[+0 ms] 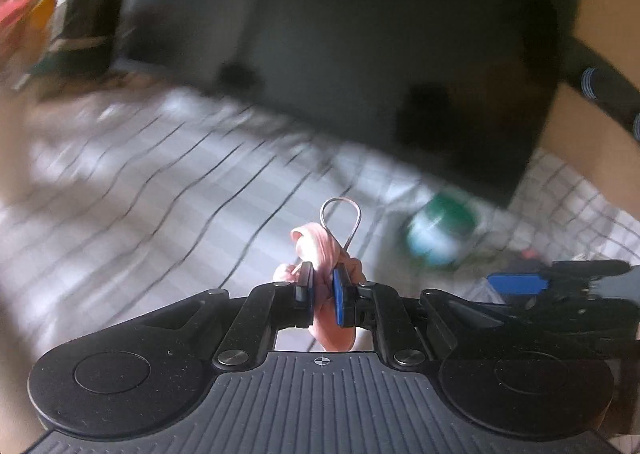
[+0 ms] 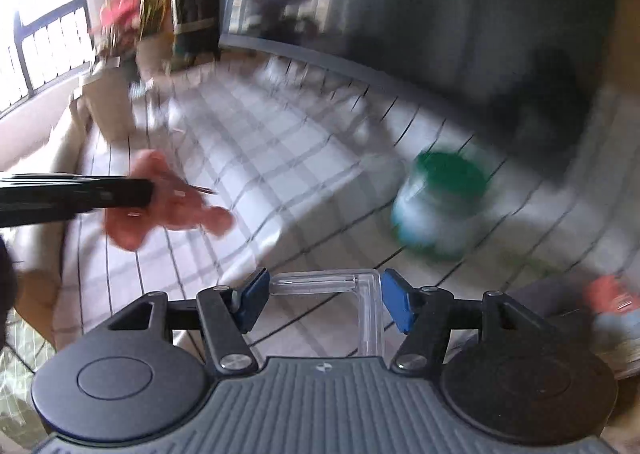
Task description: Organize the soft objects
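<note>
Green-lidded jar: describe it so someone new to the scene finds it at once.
Start at the grid-patterned cloth covering the surface, below the big dark panel behind it. The green-lidded jar stands on the cloth near that panel's lower corner. It is the only upright container there, pale-bodied with a dark green lid.

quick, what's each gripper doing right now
left gripper: closed on the pink soft object.
right gripper: open, pads not touching the clear box between them.

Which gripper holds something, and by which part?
The left gripper pinches a pink soft toy around its middle. The right gripper stands open, holding nothing.
</note>
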{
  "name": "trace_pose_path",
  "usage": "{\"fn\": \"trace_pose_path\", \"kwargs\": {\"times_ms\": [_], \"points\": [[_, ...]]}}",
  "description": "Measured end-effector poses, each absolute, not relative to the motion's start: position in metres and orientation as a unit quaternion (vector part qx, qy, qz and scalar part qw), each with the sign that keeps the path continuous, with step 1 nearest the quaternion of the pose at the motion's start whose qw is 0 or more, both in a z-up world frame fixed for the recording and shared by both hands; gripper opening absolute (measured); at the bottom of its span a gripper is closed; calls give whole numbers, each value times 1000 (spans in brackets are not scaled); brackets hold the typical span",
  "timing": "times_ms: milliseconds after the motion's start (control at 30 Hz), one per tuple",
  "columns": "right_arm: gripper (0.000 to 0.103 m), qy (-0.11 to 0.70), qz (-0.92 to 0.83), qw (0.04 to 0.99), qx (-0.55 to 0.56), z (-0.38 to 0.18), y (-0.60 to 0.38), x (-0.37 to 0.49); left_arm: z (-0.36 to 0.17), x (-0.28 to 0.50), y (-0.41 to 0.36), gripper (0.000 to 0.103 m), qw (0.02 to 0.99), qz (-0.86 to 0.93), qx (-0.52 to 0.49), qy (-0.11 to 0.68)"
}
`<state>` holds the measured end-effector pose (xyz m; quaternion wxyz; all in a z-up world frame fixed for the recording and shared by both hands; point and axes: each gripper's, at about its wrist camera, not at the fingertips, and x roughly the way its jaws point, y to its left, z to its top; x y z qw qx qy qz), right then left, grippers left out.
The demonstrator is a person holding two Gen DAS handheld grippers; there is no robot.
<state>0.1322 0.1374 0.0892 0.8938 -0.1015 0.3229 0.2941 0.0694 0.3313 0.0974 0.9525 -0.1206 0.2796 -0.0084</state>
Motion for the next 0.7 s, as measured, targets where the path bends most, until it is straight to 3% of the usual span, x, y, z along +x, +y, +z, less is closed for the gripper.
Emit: {"fn": "trace_pose_path", "kwargs": {"times_ms": [367,700], "points": [[62,208,131,963,-110,211,-1,143,212,183,218,12,980,-123,-16,153],[62,187,-31,979,-80,228,-141,110,235,209,74,12,947,-272,-21,168]]}}
